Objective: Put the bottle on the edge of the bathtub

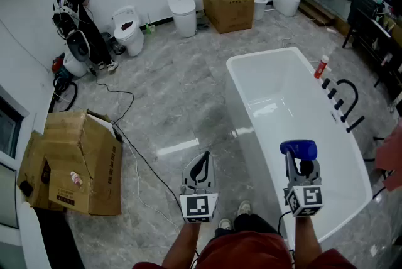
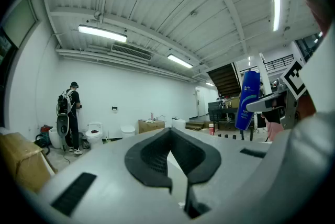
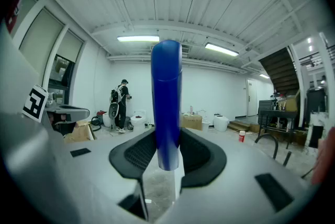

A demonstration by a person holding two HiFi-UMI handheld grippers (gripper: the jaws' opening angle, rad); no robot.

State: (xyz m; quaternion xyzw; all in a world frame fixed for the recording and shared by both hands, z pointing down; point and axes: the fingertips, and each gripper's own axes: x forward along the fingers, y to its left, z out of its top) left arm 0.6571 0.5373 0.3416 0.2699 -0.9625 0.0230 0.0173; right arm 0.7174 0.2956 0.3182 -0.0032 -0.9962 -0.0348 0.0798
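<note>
My right gripper (image 1: 300, 165) is shut on a blue bottle (image 1: 299, 149) and holds it upright over the near end of the white bathtub (image 1: 260, 54). In the right gripper view the blue bottle (image 3: 167, 102) stands between the black pads (image 3: 133, 152), gripped near its lower end. My left gripper (image 1: 201, 165) hangs over the grey floor just left of the tub, its jaws together with nothing in them. In the left gripper view, the blue bottle (image 2: 247, 100) shows at the right beyond that gripper (image 2: 170, 154).
A small red-and-white bottle (image 1: 321, 66) stands on the tub's far right rim beside a black faucet (image 1: 345, 98). An open cardboard box (image 1: 75, 164) lies at the left, with a black cable (image 1: 135, 148) across the floor. Toilets (image 1: 129, 32) and a person (image 1: 75, 19) are at the back wall.
</note>
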